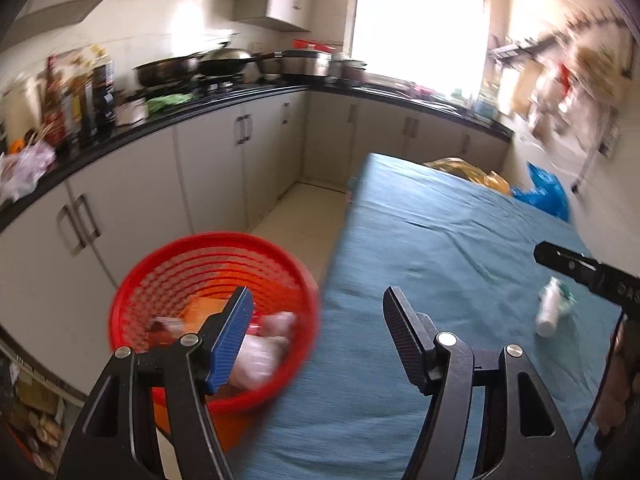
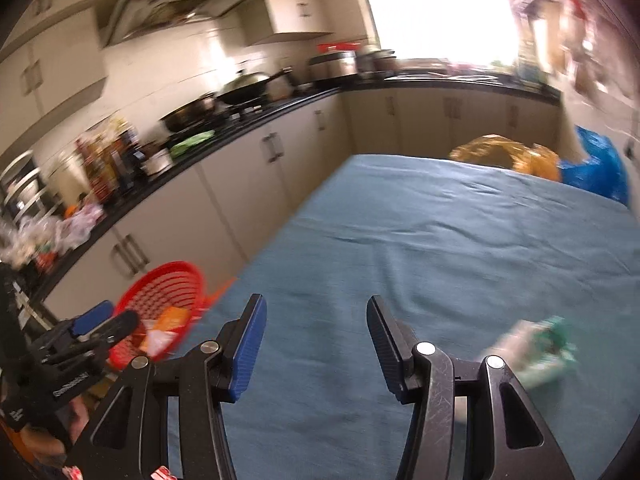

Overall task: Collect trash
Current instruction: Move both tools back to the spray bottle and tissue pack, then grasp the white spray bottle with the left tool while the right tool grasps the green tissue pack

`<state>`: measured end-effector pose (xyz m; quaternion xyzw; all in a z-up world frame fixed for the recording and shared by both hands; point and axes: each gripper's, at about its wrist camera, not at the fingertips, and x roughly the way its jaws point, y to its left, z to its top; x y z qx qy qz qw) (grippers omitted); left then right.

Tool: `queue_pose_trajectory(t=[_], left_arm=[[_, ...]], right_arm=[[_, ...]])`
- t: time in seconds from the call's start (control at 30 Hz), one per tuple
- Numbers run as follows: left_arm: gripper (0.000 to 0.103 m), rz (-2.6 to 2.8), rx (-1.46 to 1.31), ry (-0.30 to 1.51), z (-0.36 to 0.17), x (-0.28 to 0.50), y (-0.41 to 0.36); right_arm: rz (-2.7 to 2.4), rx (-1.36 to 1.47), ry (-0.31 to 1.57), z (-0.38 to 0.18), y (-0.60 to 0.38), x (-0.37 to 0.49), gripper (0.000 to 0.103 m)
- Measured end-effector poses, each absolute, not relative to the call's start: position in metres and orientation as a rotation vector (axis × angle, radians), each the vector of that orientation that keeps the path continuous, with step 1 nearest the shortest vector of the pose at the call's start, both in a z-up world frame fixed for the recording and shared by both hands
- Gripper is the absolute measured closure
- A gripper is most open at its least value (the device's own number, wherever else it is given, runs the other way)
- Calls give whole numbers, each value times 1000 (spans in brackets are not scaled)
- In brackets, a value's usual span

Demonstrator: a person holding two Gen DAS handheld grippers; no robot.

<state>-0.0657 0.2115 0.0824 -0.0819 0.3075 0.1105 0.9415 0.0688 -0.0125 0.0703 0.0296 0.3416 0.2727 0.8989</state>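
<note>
Left gripper (image 1: pixel 316 308), jaws apart and empty, hangs at the table (image 1: pixel 440 216) edge, its left finger over the red basket (image 1: pixel 192 256), which stands off the table's left side and already holds wrappers. Right gripper (image 2: pixel 316 320), jaws likewise apart and empty, hovers over the table. The last visible trash, a small white bottle (image 1: pixel 550 308) with green label, lies on the table just right of the right gripper. Judged step: between drops; the next move calls for the right gripper to swing right and close on the bottle. Bags (image 2: pixel 508 156) lie beyond the table's far edge.

The blue-cloth tabletop (image 2: pixel 420 240) lies open ahead; only a crumpled white-and-green wrapper (image 2: pixel 536 354) near its right side and yellow (image 2: pixel 504 152) and blue plastic bags (image 2: pixel 596 168) beyond the far edge obstruct.
</note>
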Motion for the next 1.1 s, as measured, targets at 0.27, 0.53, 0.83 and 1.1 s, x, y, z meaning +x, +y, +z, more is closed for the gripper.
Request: queue_pose_trajectory(t=[0.27,0.53,0.83,1.1], left_arm=[[28,44,-70,705,85,-35,119],[27,-155,53,838,65,30,11],[50,-161,159,960,24,85,-43],[74,-117,27,964,18,92,-7]], right_arm=[[401,195,684,61,-131,90,47],[298,449,726,43,-209,110,47],[282,517,744,42,-220,110,47],[249,473,813,24,-209,123,48]])
